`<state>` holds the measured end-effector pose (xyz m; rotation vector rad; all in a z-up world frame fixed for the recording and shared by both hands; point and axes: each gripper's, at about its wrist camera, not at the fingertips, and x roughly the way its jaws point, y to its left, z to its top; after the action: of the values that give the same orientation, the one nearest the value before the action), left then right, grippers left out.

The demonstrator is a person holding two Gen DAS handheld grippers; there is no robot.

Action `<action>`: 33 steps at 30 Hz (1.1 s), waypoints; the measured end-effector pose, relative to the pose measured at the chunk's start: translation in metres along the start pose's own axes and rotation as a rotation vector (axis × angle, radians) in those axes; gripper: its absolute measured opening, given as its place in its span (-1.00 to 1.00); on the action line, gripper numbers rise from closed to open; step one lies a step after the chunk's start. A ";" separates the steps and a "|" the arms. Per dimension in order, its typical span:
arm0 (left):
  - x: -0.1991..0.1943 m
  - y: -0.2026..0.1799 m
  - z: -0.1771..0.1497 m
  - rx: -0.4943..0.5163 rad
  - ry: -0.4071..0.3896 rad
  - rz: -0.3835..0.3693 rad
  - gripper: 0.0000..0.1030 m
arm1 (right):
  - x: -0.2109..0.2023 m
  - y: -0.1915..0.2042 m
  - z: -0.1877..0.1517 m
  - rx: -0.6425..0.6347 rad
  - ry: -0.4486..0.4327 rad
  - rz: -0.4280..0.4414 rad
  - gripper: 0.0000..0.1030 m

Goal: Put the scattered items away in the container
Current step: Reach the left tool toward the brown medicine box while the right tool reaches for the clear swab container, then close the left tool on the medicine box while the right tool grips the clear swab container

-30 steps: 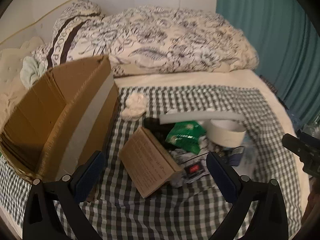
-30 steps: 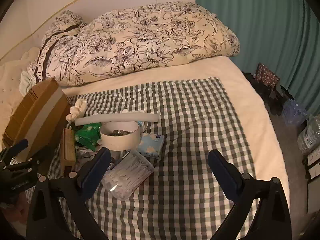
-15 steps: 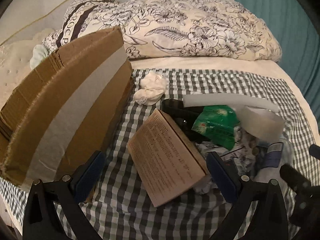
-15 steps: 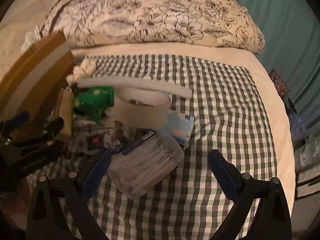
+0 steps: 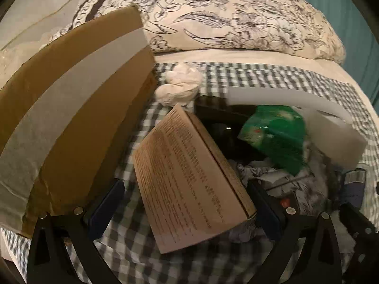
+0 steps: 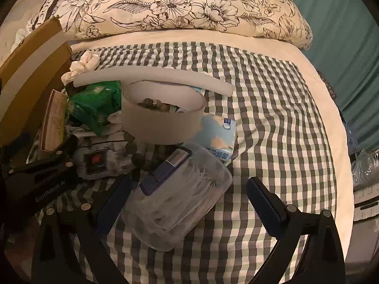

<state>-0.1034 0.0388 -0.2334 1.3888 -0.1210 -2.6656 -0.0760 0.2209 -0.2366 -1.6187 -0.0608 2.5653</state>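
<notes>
Bed under checked cloth

The container was a brown corrugated cardboard box, matt, with a strip of dull pale tape along its side. The small carton was rough kraft paperboard printed in dark ink. A green packet looked like glossy plastic film. The clear tub was smooth, translucent plastic. The checked cloth was woven fabric, softly wrinkled. The grippers' pads looked like matt dark rubber or plastic.
</notes>
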 end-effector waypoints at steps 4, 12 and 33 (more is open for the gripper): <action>-0.003 0.003 -0.002 0.023 -0.022 0.038 0.98 | 0.008 0.005 -0.001 0.000 0.039 -0.003 0.91; -0.026 0.020 -0.012 0.007 -0.056 -0.019 0.49 | 0.003 0.005 -0.002 0.009 0.047 -0.031 0.91; -0.022 0.044 -0.029 0.003 -0.050 -0.063 -0.41 | 0.009 -0.012 -0.011 0.158 0.082 0.052 0.39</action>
<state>-0.0635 -0.0019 -0.2265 1.3498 -0.0870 -2.7531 -0.0691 0.2333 -0.2483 -1.6848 0.1882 2.4664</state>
